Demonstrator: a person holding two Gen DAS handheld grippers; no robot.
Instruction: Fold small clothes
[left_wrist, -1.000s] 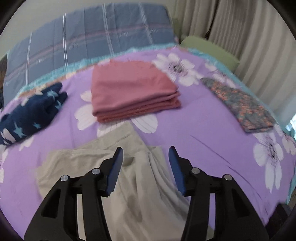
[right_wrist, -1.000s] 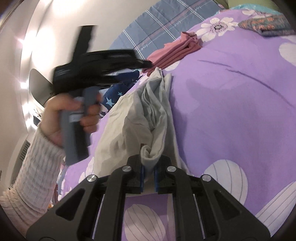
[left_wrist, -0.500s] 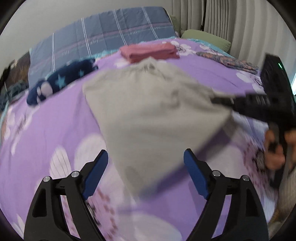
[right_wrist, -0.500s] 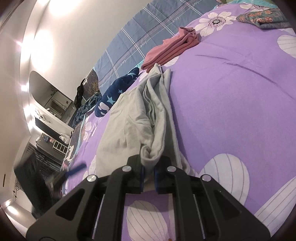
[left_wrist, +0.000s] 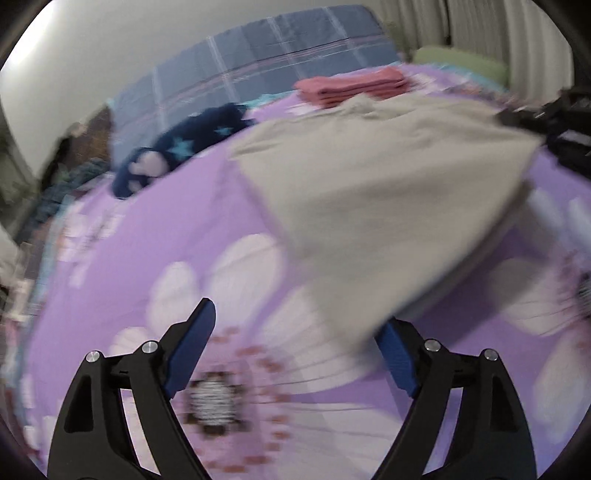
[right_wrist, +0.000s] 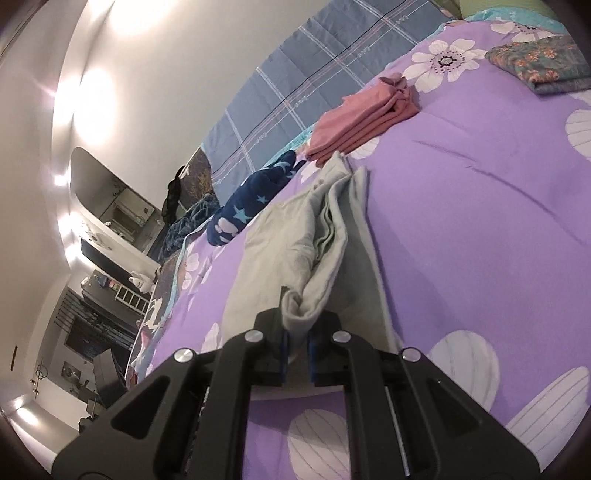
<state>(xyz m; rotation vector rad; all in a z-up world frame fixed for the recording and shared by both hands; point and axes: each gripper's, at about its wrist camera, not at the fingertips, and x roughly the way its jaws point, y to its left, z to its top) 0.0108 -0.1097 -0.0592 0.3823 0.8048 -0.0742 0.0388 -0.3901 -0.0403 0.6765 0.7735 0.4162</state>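
Note:
A grey garment (left_wrist: 369, 177) lies spread on the purple flowered bedspread (left_wrist: 122, 258), blurred in the left wrist view. My left gripper (left_wrist: 295, 317) is open wide at the garment's near corner. That corner drapes over the tip of the right finger, and the pads do not press it. In the right wrist view, my right gripper (right_wrist: 295, 326) is shut on a bunched edge of the grey garment (right_wrist: 291, 236), lifting it a little off the bedspread (right_wrist: 480, 221). The right gripper (left_wrist: 554, 122) shows as a dark blur at the garment's far right corner.
A folded pink garment (right_wrist: 362, 122) lies beyond the grey one, a navy star-patterned piece (right_wrist: 251, 206) to its left, and a folded floral piece (right_wrist: 543, 66) at far right. A blue plaid blanket (left_wrist: 258, 62) runs along the wall. Curtains (left_wrist: 498, 29) hang behind.
My left gripper swung from over the grey garment's far end to its near corner and its jaws widened. The hand holding it left the right wrist view. The right gripper kept still.

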